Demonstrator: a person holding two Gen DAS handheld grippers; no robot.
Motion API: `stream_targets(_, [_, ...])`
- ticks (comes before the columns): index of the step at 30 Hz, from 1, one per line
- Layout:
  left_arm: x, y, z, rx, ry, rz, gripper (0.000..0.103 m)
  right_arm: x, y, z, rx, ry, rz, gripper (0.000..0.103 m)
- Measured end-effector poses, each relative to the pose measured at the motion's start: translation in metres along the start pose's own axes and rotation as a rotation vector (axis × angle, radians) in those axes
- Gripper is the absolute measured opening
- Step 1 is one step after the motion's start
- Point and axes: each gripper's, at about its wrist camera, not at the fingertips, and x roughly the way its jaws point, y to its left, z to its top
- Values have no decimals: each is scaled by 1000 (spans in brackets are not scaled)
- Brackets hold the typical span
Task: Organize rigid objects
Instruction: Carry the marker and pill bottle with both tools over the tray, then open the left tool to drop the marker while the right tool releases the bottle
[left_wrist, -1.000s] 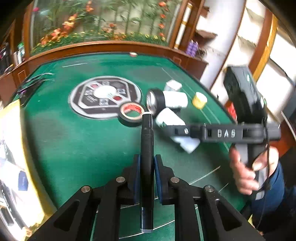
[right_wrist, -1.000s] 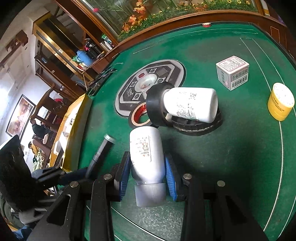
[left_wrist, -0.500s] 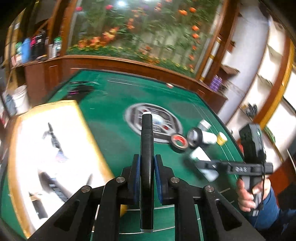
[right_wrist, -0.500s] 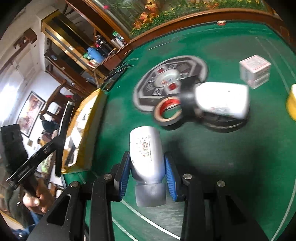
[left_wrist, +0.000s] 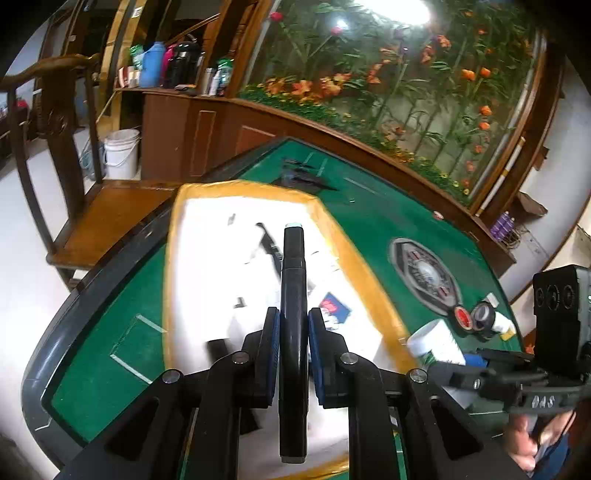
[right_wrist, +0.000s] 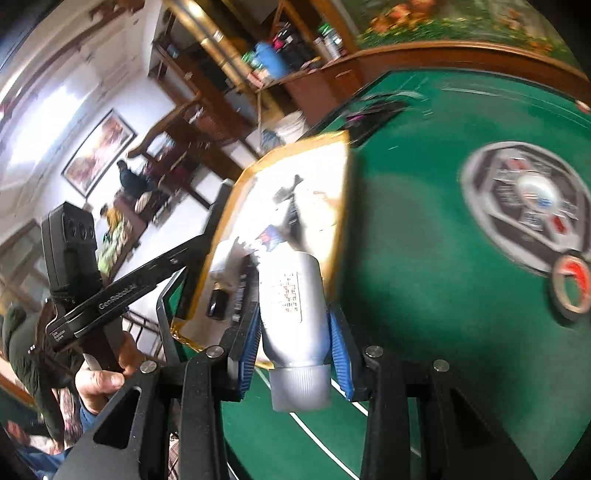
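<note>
A home games room: a green felt mahjong table (left_wrist: 373, 221), carved wooden chair (left_wrist: 44, 122), sideboard (left_wrist: 173, 129) with flasks, framed painting (right_wrist: 98, 149) and a flowered window (left_wrist: 406, 74).

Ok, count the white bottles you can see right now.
2. One white bottle is clamped in the right gripper, over the tray's edge. The other bottle lies on the green table by the tape rolls. Others may sit hidden in the washed-out tray.

Open green felt (left_wrist: 373, 225) right of yellow-rimmed tray (left_wrist: 173, 236), tray floor cluttered, tape rolls (left_wrist: 472, 318) far right
</note>
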Motion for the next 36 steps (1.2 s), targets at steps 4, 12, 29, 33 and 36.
stream_targets(4, [2,15,-4,-31,4,25,15,31,21,3,-32,63,7,35])
stream_targets(12, [8,28,-1,-31,36,42,15,81,47,12,-73,88,-49,34])
stream_targets(29, [17,20,3,18,34,57,15,91,48,12,-107,26,-80,34])
stream_targets(33, [19,20,5,7,37,54,15,90,45,14,-99,27,-57,34])
stream_targets(36, [19,22,7,-1,38,63,15,90,46,14,-101,29,-53,34])
